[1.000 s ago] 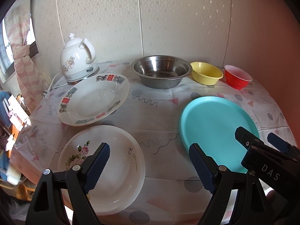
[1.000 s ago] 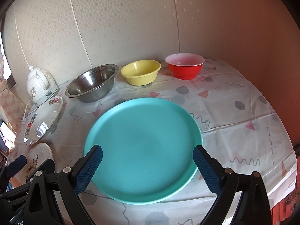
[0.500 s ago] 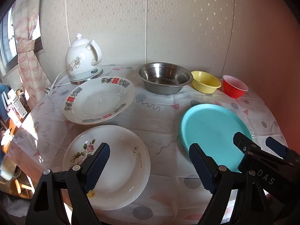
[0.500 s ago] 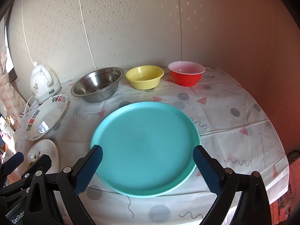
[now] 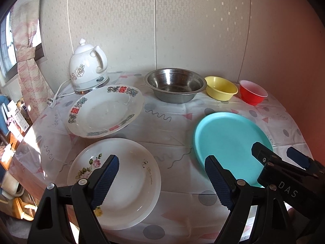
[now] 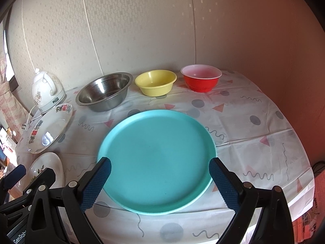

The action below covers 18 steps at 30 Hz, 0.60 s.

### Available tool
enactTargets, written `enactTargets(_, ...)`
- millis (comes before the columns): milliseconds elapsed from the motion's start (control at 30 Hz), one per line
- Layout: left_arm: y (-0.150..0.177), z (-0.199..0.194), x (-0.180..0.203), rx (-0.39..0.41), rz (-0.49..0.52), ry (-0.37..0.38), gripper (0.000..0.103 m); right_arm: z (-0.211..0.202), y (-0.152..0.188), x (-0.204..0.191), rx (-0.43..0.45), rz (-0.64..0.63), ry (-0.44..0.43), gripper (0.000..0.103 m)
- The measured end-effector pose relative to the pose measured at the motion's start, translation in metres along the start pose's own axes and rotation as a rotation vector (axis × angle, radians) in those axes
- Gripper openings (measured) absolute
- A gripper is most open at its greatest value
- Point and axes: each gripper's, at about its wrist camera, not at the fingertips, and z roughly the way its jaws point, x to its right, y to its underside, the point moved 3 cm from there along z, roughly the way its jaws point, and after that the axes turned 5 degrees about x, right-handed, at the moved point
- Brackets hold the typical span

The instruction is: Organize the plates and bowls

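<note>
A turquoise plate (image 6: 157,158) lies at the table's front right, directly below my open right gripper (image 6: 160,168). Front left lies a white rose-patterned plate (image 5: 130,181), under my open left gripper (image 5: 162,166). Behind it a white plate with red characters (image 5: 105,111) rests tilted. Along the wall stand a steel bowl (image 5: 174,85), a yellow bowl (image 5: 221,88) and a red bowl (image 5: 252,92). The right gripper (image 5: 282,158) also shows over the turquoise plate (image 5: 227,140) in the left wrist view. Nothing is held.
A white floral electric kettle (image 5: 88,67) with its cord and plug stands at the back left. The patterned tablecloth (image 6: 254,134) hangs over the front edge. A curtain and cluttered shelves (image 5: 14,113) are left of the table; walls close the back and right.
Both grippers have pulled back and risen from the table, so plates and bowls look smaller and more wall shows. No dish has moved; both grippers stay open.
</note>
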Motion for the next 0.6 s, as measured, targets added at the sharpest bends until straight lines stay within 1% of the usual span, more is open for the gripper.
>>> enactTargets(233, -0.002, 0.012, 0.006, -0.033, 0.033, 0.005, 0.087, 0.006, -0.003, 0.008, -0.003, 0.023, -0.004, 0.099)
enactTargets(600, -0.004, 0.029, 0.018, -0.071, 0.081, 0.000, 0.087, 0.024, -0.003, 0.030, -0.049, 0.085, -0.024, 0.096)
